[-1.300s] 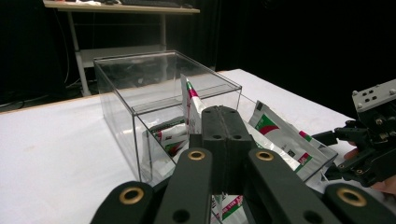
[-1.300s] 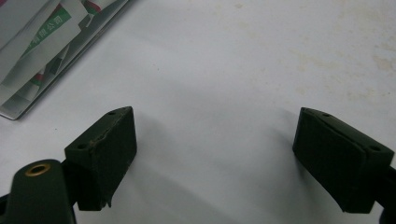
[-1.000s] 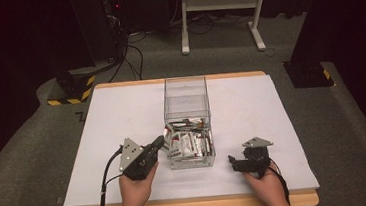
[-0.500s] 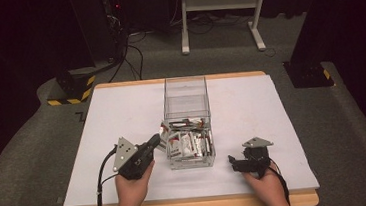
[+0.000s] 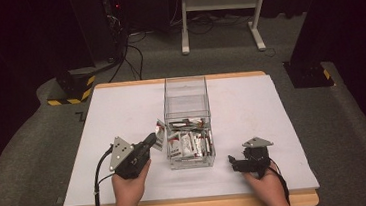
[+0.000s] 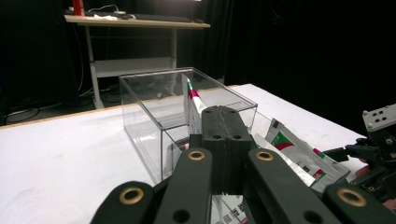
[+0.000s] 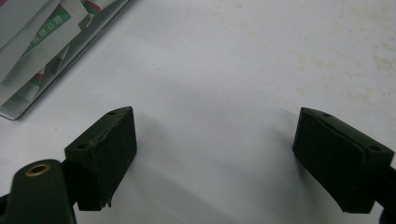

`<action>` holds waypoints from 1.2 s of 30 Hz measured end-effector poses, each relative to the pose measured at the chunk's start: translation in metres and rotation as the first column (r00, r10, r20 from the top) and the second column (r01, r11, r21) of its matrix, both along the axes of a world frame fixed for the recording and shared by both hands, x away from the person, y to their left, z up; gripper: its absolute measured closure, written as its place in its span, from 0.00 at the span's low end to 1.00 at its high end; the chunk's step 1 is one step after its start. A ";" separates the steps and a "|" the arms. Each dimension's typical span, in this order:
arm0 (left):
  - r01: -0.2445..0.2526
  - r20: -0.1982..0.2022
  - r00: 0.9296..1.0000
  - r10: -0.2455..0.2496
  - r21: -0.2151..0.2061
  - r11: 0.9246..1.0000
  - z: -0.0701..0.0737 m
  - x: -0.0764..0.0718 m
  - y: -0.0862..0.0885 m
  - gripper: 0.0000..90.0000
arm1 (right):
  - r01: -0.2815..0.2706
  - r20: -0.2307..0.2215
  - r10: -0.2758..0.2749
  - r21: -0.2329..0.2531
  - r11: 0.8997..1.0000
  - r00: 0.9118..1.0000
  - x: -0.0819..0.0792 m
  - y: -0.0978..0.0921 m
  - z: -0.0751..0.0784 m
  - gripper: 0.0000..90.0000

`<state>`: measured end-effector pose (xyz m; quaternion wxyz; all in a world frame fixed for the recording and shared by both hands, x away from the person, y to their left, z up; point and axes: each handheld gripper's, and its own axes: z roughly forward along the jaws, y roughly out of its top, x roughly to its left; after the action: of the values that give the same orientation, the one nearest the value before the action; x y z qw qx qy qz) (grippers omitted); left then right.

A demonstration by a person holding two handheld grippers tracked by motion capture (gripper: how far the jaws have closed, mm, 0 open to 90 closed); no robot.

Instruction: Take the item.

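Note:
A clear plastic box (image 5: 185,90) stands mid-table with several white, red and green sachets (image 5: 189,143) piled in its near end. My left gripper (image 5: 150,138) sits just left of the box, shut on one sachet (image 5: 160,133) that stands upright between its jaws. In the left gripper view the closed gripper (image 6: 223,114) pinches that sachet (image 6: 191,100) in front of the box (image 6: 140,107). My right gripper (image 5: 232,160) rests low on the white tabletop, right of the box, open with nothing between its fingers (image 7: 215,140). Sachets (image 7: 37,37) show behind the box wall at upper left.
A white sheet (image 5: 121,113) covers the wooden table. A white desk frame (image 5: 223,9) and black equipment with cables (image 5: 95,35) stand on the floor beyond the far edge. The right gripper (image 6: 378,144) appears at the edge of the left gripper view.
My left gripper has shifted slightly to the left with the sachet in it. The right gripper has stayed put.

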<state>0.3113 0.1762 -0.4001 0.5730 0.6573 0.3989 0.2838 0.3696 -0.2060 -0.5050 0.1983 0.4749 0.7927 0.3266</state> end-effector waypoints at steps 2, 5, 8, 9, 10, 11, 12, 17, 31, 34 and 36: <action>-0.004 -0.001 1.000 0.004 0.001 1.000 0.000 0.000 0.002 1.00 | 0.000 0.000 0.000 0.000 1.000 1.000 0.000 0.000 0.000 0.15; -0.012 -0.004 1.000 0.012 0.003 1.000 -0.001 0.001 0.004 1.00 | 0.000 0.000 0.000 0.000 1.000 1.000 0.000 0.000 0.000 0.15; -0.018 -0.003 1.000 0.018 0.014 1.000 -0.002 0.002 0.006 1.00 | 0.000 0.000 0.000 0.000 1.000 1.000 0.000 0.000 0.000 0.15; -0.022 -0.005 1.000 0.022 0.012 1.000 -0.003 0.002 0.006 1.00 | 0.000 0.000 0.000 0.000 1.000 1.000 0.000 0.000 0.000 0.15; -0.025 -0.006 1.000 0.025 0.013 1.000 -0.004 0.003 0.007 1.00 | 0.000 0.000 0.000 0.001 1.000 1.000 0.000 0.000 0.000 0.15; -0.027 -0.008 1.000 0.027 0.015 1.000 -0.004 0.003 0.008 1.00 | 0.000 0.000 0.000 0.001 1.000 1.000 0.000 0.000 0.000 0.15; -0.031 -0.008 0.999 0.031 0.016 0.999 -0.005 0.004 0.009 1.00 | 0.000 0.000 0.000 0.001 1.000 1.000 0.000 0.000 0.000 0.15; -0.046 -0.014 0.999 0.046 0.019 0.999 -0.008 0.006 0.014 1.00 | 0.000 0.000 0.000 0.001 1.000 1.000 0.000 0.000 0.000 0.15; -0.083 -0.024 0.996 0.083 0.022 0.996 -0.012 0.012 0.032 1.00 | 0.000 0.000 0.000 0.001 1.000 1.000 0.000 0.000 0.000 0.15; -0.089 -0.026 0.996 0.090 0.022 0.996 -0.012 0.013 0.035 1.00 | 0.000 0.000 0.000 0.001 1.000 1.000 0.000 0.000 0.000 0.15; -0.094 -0.029 0.995 0.095 0.028 0.995 -0.013 0.015 0.037 1.00 | 0.000 0.000 0.000 0.001 1.000 1.000 0.000 0.000 0.000 0.15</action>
<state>0.3265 0.2130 -0.4134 0.5441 0.6493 0.4343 0.3061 0.3696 -0.2062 -0.5050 0.1979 0.4750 0.7926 0.3271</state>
